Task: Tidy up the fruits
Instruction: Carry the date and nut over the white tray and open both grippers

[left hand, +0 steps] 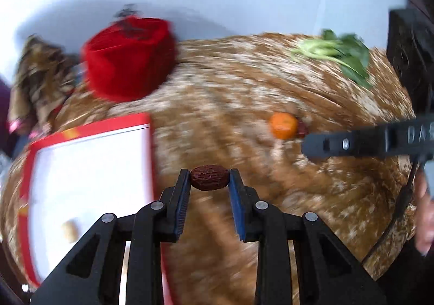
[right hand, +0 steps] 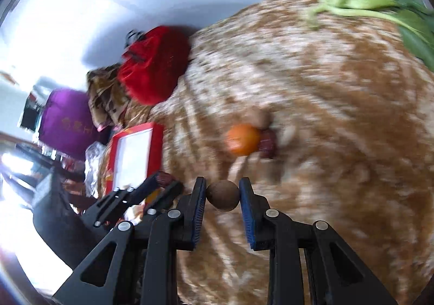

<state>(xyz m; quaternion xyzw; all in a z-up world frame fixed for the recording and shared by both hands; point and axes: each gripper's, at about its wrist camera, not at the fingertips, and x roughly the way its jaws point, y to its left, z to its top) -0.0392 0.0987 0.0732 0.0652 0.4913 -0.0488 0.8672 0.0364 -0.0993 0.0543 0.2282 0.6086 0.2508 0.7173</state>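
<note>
Left wrist view: your left gripper [left hand: 209,181] is clamped on a dried red date [left hand: 208,177], pads touching both ends. The date's long axis runs left-right, crosswise between the fingers, above the brown mottled cloth [left hand: 230,88]. Near left lies a red-rimmed white tray [left hand: 89,126] w/ a small pale item [left hand: 70,229] in it. Far left sits a red bag [left hand: 130,58]. An orange [left hand: 283,125] rests mid-right on the cloth, a second red date [left hand: 301,128] touching its right side. Leafy greens [left hand: 339,54] lie far right. Your right gripper's finger [left hand: 352,143] enters from the right.

Right wrist view: your right gripper [right hand: 223,193] is closed on a round brown fruit [right hand: 223,194]; no long axis to tell. Orange [right hand: 242,140] sits beyond it, date [right hand: 267,143] at its right. Tray [right hand: 157,142] is left; left gripper [right hand: 162,183] is near left, holding its date [right hand: 164,177] by the tray's near-right corner. Greens [right hand: 366,1] are far right, stems pointing left.
</note>
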